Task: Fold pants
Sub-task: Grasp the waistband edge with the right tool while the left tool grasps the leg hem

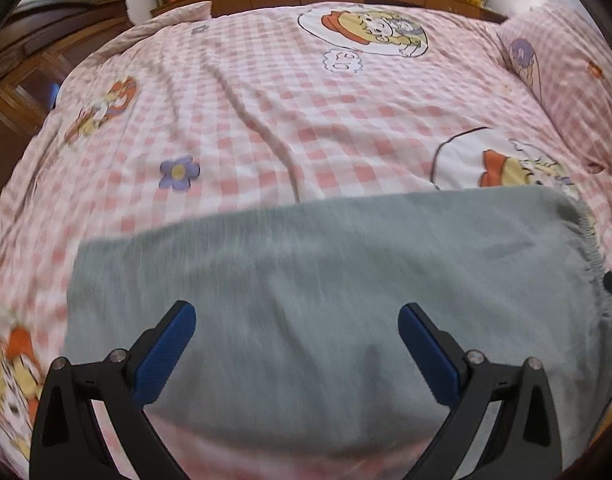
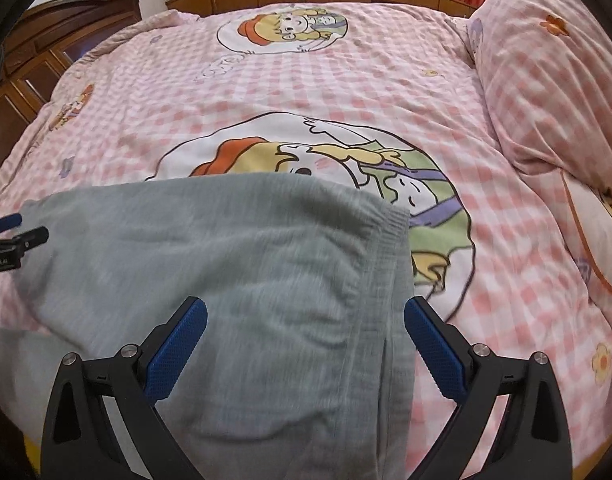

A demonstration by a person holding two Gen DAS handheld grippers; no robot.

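Bedspread (image 1: 265, 92): pink check, cartoon prints, covers the bed in both views | Pillow (image 2: 546, 80): at right, fullest in the right view | Pants (image 1: 326, 280): grey-green, lying flat on the bedspread; ribbed waistband (image 2: 390, 264) clear only in the right view | Left gripper (image 1: 297, 350): spread wide above pants, holding nothing | Right gripper (image 2: 306, 350): spread likewise, straddling the waistband edge

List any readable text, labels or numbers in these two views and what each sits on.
Speech-bubble print on the pink checked bedcover: letter-like marks, upside down and blurred, not readable.
White print on the left gripper body, at the right wrist view's left edge: too small to read.
Grey pants, pillow, right gripper: no text visible.
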